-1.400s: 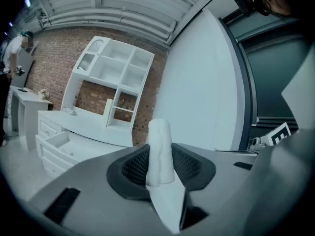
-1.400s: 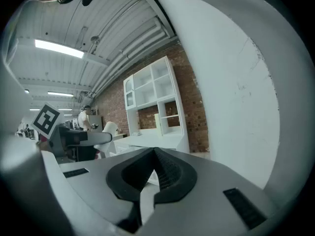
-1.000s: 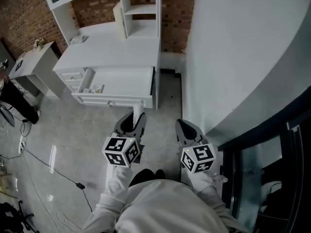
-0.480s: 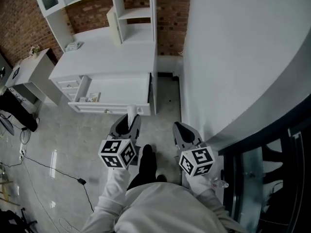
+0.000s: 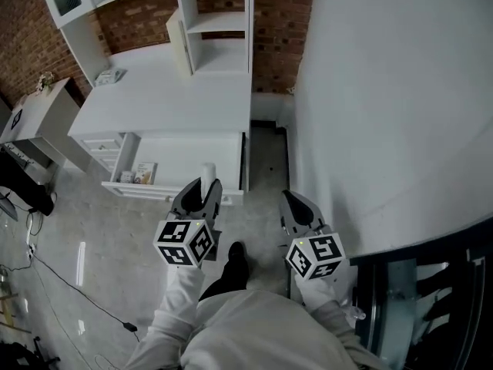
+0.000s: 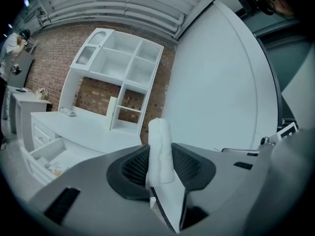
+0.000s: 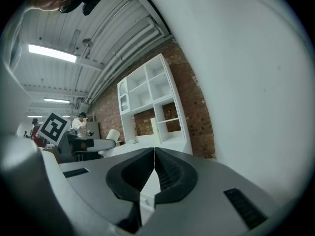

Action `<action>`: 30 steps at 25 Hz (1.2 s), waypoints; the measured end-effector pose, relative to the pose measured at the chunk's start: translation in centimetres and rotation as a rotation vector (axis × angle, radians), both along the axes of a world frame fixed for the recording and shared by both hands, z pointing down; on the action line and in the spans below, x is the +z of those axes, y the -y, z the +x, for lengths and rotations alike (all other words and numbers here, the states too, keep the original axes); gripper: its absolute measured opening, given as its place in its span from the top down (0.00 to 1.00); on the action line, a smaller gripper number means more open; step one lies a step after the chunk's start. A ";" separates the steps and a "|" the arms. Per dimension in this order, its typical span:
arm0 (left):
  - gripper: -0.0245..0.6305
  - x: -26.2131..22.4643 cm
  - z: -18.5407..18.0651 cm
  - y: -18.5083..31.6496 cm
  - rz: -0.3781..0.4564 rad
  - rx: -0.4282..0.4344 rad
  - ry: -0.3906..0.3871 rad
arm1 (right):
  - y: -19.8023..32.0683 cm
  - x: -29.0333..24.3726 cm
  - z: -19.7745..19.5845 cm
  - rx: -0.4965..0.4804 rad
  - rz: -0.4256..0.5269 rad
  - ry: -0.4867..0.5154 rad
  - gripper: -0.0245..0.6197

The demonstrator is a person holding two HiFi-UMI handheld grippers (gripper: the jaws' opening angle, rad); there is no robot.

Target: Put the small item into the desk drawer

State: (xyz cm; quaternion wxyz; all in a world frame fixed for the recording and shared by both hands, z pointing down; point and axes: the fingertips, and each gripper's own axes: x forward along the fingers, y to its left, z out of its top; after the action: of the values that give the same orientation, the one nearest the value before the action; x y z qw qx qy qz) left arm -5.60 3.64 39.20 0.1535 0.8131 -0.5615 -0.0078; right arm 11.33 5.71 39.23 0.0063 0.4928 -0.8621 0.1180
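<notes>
The small white roll (image 6: 159,146) stands upright, clamped between the pads of your left gripper (image 5: 205,187), its top poking past the fingertips; the open drawer (image 5: 192,149) of the white desk (image 5: 177,91) lies just ahead of them; your right gripper (image 7: 154,168) is pressed closed on nothing.

White roll (image 6: 160,149); white desk (image 5: 169,91), drawer (image 5: 185,156); red-brown brick wall (image 5: 281,29); grey floor (image 5: 100,230).

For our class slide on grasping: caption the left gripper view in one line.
Left gripper shut on a white roll, facing a white desk whose drawer stands open.
</notes>
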 end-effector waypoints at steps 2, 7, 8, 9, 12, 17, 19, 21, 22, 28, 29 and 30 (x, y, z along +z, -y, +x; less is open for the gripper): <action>0.75 0.1 -0.8 2.2 0.000 0.002 -0.002 | 2.3 0.1 -0.8 0.006 -0.004 0.004 0.92; 0.75 0.6 -2.3 6.9 -0.014 0.016 0.007 | 7.0 0.6 -2.4 0.026 -0.020 0.004 0.92; 0.75 0.7 -2.5 7.7 -0.019 0.021 0.009 | 7.8 0.7 -2.6 0.032 -0.025 0.005 0.92; 0.75 0.8 -2.7 8.5 -0.022 0.026 0.008 | 8.7 0.8 -2.8 0.038 -0.030 0.007 0.92; 0.75 0.9 -3.5 10.8 -0.021 0.041 0.007 | 11.1 0.8 -3.7 0.054 -0.031 0.009 0.92; 0.75 1.1 -4.4 13.8 -0.008 0.061 0.016 | 14.2 1.0 -5.0 0.071 -0.031 0.003 0.92; 0.75 0.9 -4.6 14.9 0.000 0.070 0.015 | 15.1 0.7 -5.4 0.075 -0.026 0.003 0.92; 0.75 0.8 -4.6 15.7 0.007 0.074 0.016 | 15.8 0.5 -5.7 0.076 -0.021 0.006 0.92; 0.75 0.8 -4.7 16.0 0.008 0.076 0.019 | 16.1 0.4 -5.8 0.076 -0.019 0.008 0.92; 0.75 1.3 -4.8 18.0 0.000 0.075 0.026 | 17.5 -0.1 -5.8 0.093 -0.017 0.019 0.92; 0.75 1.4 -4.7 18.3 -0.001 0.076 0.026 | 17.7 -0.1 -5.7 0.098 -0.018 0.022 0.92; 0.75 1.4 -4.7 18.5 -0.002 0.077 0.027 | 17.9 -0.1 -5.6 0.102 -0.018 0.024 0.92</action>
State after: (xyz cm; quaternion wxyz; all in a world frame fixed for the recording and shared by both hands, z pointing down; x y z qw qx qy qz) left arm -10.28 -14.83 40.60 0.1468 0.8341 -0.5316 0.0096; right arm 5.71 -12.23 39.12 -0.0057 0.5346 -0.8348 0.1317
